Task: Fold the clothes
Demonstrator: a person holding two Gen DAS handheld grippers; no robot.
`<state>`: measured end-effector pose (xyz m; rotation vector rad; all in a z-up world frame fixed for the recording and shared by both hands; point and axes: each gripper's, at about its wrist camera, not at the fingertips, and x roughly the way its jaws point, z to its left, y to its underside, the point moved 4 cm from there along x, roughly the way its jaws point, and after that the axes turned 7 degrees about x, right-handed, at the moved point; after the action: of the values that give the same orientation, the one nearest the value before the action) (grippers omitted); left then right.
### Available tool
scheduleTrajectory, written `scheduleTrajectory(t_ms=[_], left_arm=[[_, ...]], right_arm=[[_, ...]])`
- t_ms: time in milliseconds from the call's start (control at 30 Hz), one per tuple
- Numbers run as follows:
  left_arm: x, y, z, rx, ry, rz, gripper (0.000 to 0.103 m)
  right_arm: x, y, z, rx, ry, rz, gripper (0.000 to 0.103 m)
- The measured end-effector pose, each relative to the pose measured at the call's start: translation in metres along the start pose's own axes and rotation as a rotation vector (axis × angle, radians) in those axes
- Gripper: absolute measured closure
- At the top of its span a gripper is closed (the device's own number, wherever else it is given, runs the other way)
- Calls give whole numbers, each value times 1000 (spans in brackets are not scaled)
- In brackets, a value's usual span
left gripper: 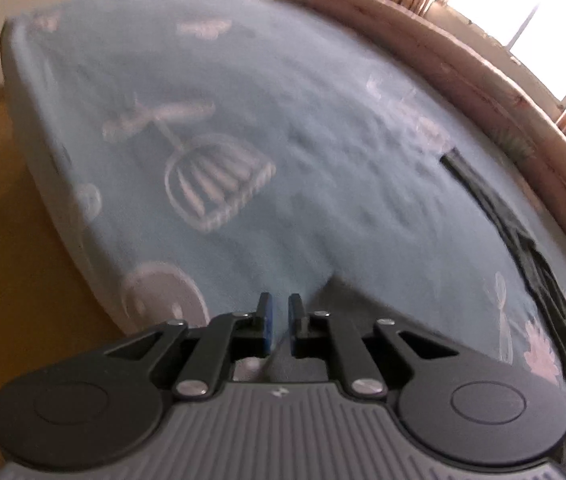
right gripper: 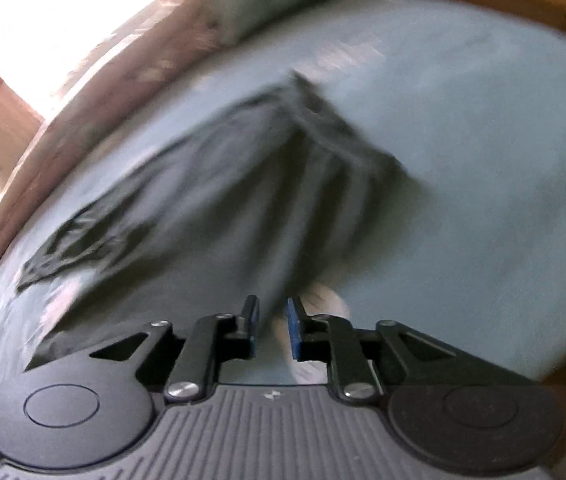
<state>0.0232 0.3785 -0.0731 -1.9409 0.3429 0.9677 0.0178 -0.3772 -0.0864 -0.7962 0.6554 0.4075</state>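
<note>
Nearest the lens in each view is the gripper's own ribbed grey body with its black linkage arms. Beyond it spreads the bed (left gripper: 243, 128), covered in a pale blue sheet printed with white birdcage and dragonfly motifs, the motifs clear only in the left wrist view. The dark grey garment (right gripper: 219, 184) lies on that sheet near the bed's padded floral edge (left gripper: 495, 96); the right wrist view shows it broadly, a creased, blurred spread of cloth with a gathered band at its far end, running down to the fingers. The left wrist view catches only a dark strip of it along the right side, plus a grey fold by its fingertips. The left gripper (left gripper: 279, 324) has its blue pads drawn close with grey cloth between them. The right gripper (right gripper: 273, 326) is likewise narrowed onto the garment's near edge. A bright window (left gripper: 531, 4) glares behind the bed.
</note>
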Motion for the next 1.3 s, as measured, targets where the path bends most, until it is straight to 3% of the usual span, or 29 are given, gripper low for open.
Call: scheduleTrajectory(t_ms=[67, 133, 200, 300, 433, 533, 600, 667, 800, 933, 1067, 1100, 1167, 1267, 1300], left_arm=[[-9, -10, -16, 34, 54, -21, 93], [-12, -14, -47, 102, 130, -18, 86], [-8, -5, -92, 223, 228, 17, 73], [0, 23, -165, 449, 354, 70, 71], [14, 71, -225, 714, 393, 95, 70], [28, 99, -228, 830, 345, 130, 69], [38, 112, -211, 833, 294, 199, 70], [31, 115, -189, 820, 316, 197, 66], [19, 103, -166, 791, 280, 244, 67], [15, 74, -177, 794, 290, 116, 57], [24, 74, -155, 755, 260, 131, 57], [26, 75, -148, 745, 253, 136, 57], [30, 76, -135, 724, 237, 148, 56], [33, 76, -115, 689, 224, 168, 55], [30, 72, -110, 670, 212, 180, 55]], right_arm=[[6, -2, 33, -126, -48, 13, 75], [23, 9, 75, -278, -101, 63, 74], [46, 28, 118, -440, -154, 134, 74], [78, 66, 173, -660, -184, 186, 74], [109, 103, 219, -850, -218, 209, 74], [119, 127, 225, -909, -197, 253, 72], [109, 134, 220, -912, -197, 254, 67], [99, 136, 211, -903, -200, 289, 59], [83, 125, 207, -860, -202, 323, 59], [83, 134, 247, -931, -312, 287, 59], [118, 161, 275, -963, -296, 316, 58], [127, 167, 277, -951, -285, 339, 56], [123, 178, 281, -923, -320, 352, 34], [113, 203, 290, -1002, -354, 369, 20], [113, 206, 293, -1023, -350, 373, 20]])
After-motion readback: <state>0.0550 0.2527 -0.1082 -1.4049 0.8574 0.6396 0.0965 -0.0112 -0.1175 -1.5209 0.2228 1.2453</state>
